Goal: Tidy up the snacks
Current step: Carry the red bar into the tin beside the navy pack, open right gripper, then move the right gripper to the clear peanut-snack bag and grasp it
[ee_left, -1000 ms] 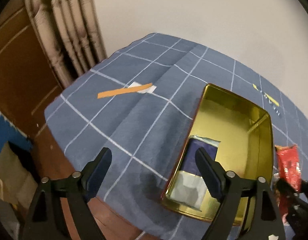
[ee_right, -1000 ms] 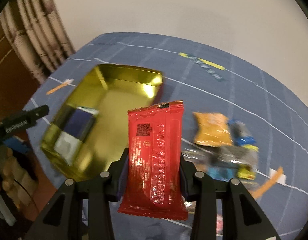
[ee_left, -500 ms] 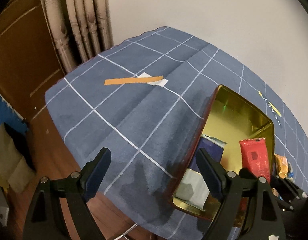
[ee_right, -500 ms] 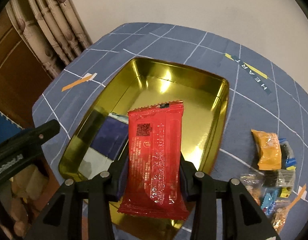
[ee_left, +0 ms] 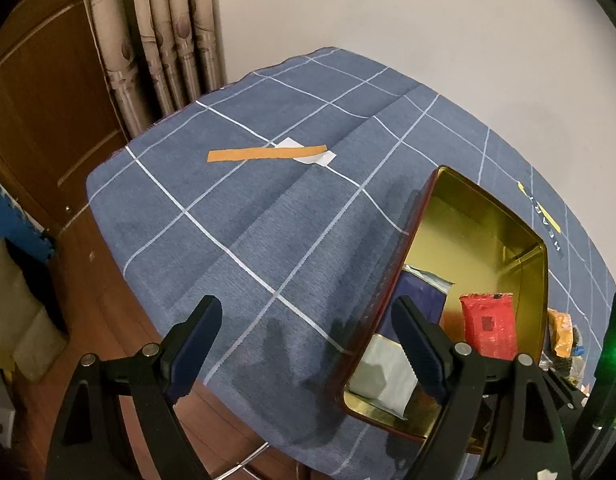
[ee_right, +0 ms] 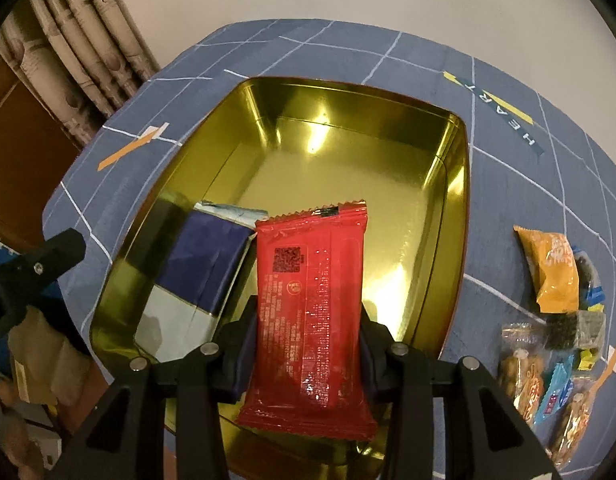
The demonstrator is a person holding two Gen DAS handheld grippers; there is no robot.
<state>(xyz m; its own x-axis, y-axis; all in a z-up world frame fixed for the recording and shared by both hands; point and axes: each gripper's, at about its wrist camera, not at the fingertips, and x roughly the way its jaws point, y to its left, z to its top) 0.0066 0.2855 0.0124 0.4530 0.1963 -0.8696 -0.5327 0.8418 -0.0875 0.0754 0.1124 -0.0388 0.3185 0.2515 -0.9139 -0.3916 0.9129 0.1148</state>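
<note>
My right gripper (ee_right: 306, 354) is shut on a red snack packet (ee_right: 310, 304), which hangs low inside the gold tin (ee_right: 456, 184). A dark blue and white pack (ee_right: 192, 280) lies in the tin's near left corner, just left of the red packet. In the left wrist view the red snack packet (ee_left: 490, 326) and the blue and white pack (ee_left: 418, 300) show inside the gold tin (ee_left: 484, 200). My left gripper (ee_left: 308, 344) stands open over the checked cloth, its right finger in front of the tin's left wall, nothing between the jaws.
An orange packet (ee_right: 554, 268) and several small wrapped snacks (ee_right: 548, 376) lie on the blue checked tablecloth (ee_left: 236, 240) right of the tin. An orange tape strip (ee_left: 264, 154) marks the cloth at the far left. The table edge, wooden floor and curtains (ee_left: 164, 32) are on the left.
My right gripper carried the red packet leftward from beside the tin to over it and lowered it inside. The left gripper rolled slightly and stayed open.
</note>
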